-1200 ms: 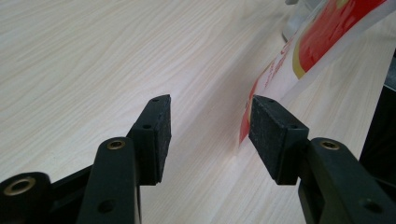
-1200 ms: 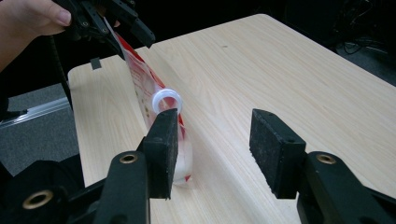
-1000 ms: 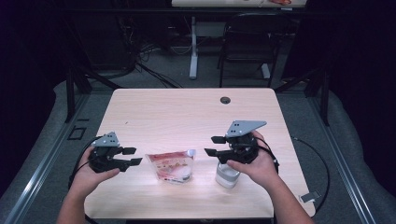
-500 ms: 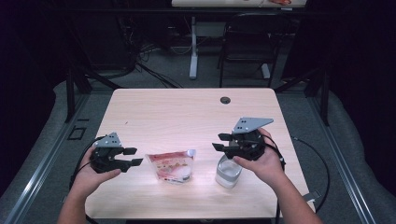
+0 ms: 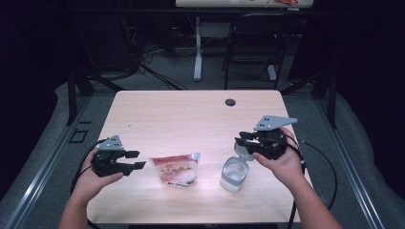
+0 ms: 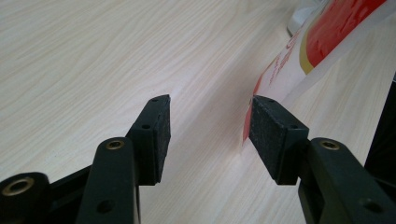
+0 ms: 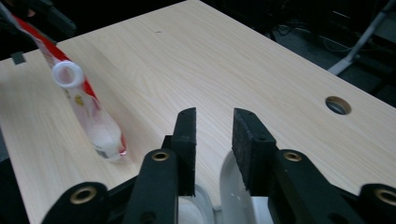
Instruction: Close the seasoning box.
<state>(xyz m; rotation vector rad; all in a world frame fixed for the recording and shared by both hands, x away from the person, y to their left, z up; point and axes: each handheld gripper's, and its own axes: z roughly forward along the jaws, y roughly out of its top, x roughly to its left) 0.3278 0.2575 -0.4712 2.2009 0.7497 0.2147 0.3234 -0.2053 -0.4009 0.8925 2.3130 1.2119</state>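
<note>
Left tool [image 5: 135, 160] released, jaws gaping beside pouch [image 5: 175, 169] on desk [image 5: 191, 114]. Right tool [image 5: 243, 142] released above clear tub [image 5: 234, 174] — careless close could tip tub.

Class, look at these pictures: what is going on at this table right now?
A person holds a gripper in each hand over a wooden table. The left gripper sits open beside a red-and-white spouted pouch, not gripping it. The right gripper, also open, hovers at the flipped-up lid of a small clear container.
</note>
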